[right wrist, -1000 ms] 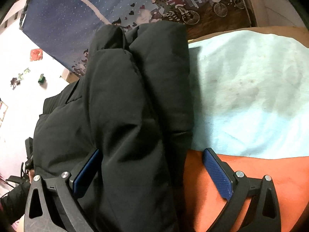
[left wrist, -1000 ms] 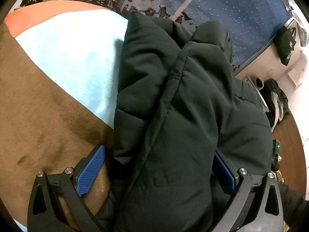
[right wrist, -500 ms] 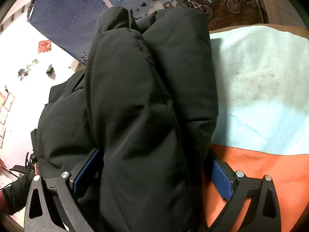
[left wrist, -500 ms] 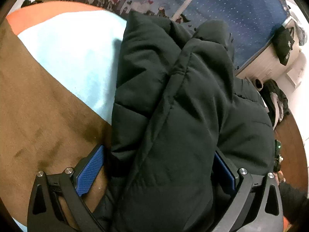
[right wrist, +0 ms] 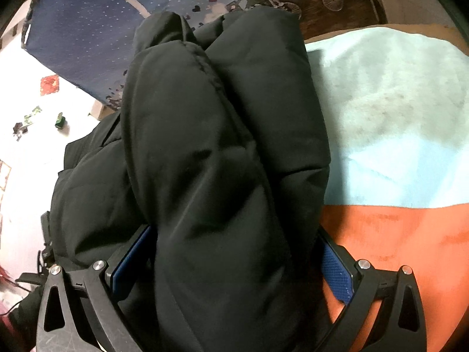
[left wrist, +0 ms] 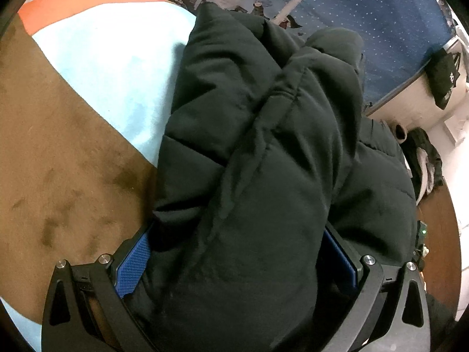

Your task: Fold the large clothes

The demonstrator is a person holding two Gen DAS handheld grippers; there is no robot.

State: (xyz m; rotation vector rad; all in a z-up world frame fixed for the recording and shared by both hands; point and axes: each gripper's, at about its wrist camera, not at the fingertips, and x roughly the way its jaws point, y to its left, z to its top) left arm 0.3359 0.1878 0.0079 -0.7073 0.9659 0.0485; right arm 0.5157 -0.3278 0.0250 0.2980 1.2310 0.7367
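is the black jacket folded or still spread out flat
Folded, at least partly: the black jacket is bunched into thick stacked layers on the blanket, with padded sections lying over each other. Whether it's finished, cannot tell.

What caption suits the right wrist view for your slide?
Right tool straddling a bulky fold of black padded jacket over a blue-and-orange blanket.

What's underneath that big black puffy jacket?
The black jacket lies on a blanket of brown, pale blue and orange bands. Whatever lies directly beneath it is covered.
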